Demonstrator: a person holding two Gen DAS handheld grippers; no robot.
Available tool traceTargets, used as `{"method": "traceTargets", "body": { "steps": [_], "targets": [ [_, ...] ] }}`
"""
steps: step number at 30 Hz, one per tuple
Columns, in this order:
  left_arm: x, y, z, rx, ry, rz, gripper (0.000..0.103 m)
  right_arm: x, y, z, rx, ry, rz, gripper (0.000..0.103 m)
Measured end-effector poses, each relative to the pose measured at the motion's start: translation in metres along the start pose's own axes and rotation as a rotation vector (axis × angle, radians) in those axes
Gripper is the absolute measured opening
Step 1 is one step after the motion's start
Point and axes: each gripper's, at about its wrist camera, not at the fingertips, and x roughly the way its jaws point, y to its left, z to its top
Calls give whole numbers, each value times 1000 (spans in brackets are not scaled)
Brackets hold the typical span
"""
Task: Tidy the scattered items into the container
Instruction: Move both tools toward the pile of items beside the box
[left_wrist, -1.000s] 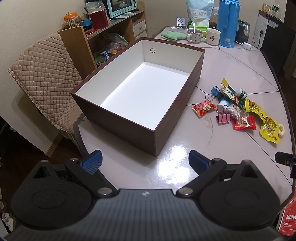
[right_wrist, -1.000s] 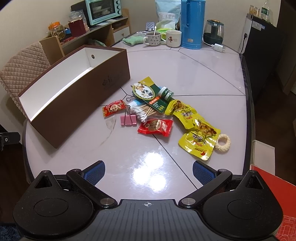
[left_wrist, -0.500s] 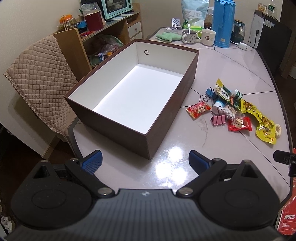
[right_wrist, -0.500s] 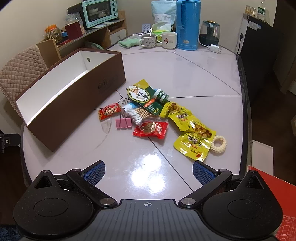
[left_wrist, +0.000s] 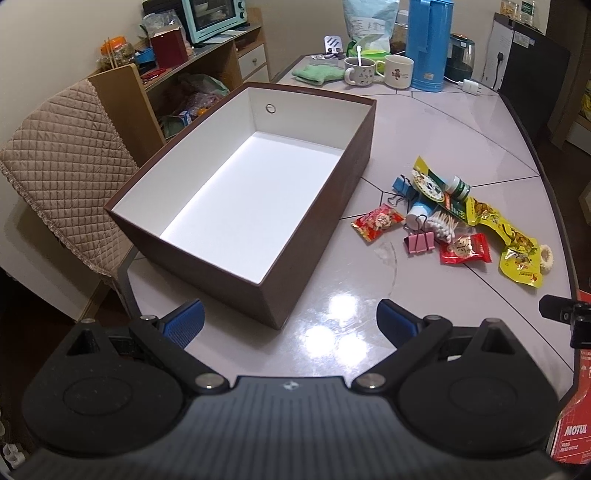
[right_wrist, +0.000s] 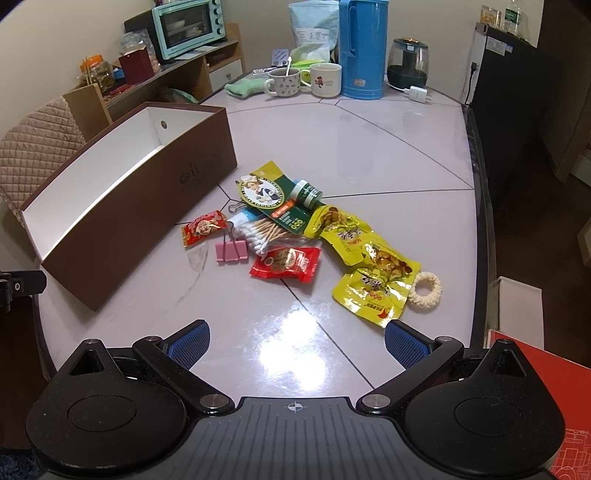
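An empty brown box (left_wrist: 317, 218) with a white inside stands on the table's left; it also shows in the right wrist view (right_wrist: 155, 206). Scattered to its right lie a small red snack packet (right_wrist: 203, 227), a pink binder clip (right_wrist: 231, 252), cotton swabs (right_wrist: 264, 232), a red candy packet (right_wrist: 286, 263), yellow snack pouches (right_wrist: 373, 288), a green card pack (right_wrist: 275, 199), a green bottle (right_wrist: 306, 192), a blue clip (left_wrist: 402, 186) and a white ring (right_wrist: 426, 290). My left gripper (left_wrist: 290, 323) is open and empty before the box. My right gripper (right_wrist: 297, 343) is open and empty short of the pile.
Two mugs (right_wrist: 325, 79), a blue thermos (right_wrist: 362, 48), a green cloth (right_wrist: 245, 86) and a charger (right_wrist: 417, 92) stand at the table's far end. A padded chair (left_wrist: 62, 166) and shelf with an oven (left_wrist: 214, 16) are left. A red book (right_wrist: 535, 387) lies at the right.
Both grippers have drawn back and risen a little, so the box and pile sit farther off. Nothing on the table has moved.
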Motion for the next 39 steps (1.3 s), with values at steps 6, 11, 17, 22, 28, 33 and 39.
{"method": "traceTargets", "body": {
  "steps": [6, 11, 17, 22, 28, 33, 39],
  "targets": [
    [5, -12, 6, 26, -4, -20, 98, 1, -8, 2, 14, -2, -8, 103],
    [9, -22, 12, 50, -8, -39, 98, 1, -18, 3, 36, -3, -21, 103],
    [16, -37, 20, 84, -11, -67, 98, 1, -30, 5, 64, 0, -37, 103],
    [23, -52, 27, 117, -13, -92, 99, 3, -42, 5, 94, 3, -54, 103],
    [33, -69, 37, 163, -18, -123, 100, 4, -57, 5, 136, -8, -57, 103],
    [42, -82, 43, 198, -24, -149, 100, 2, -70, 2, 160, -72, -26, 103],
    [52, -92, 49, 238, -46, -175, 100, 5, -78, 4, 151, -92, -9, 103]
  ]
}}
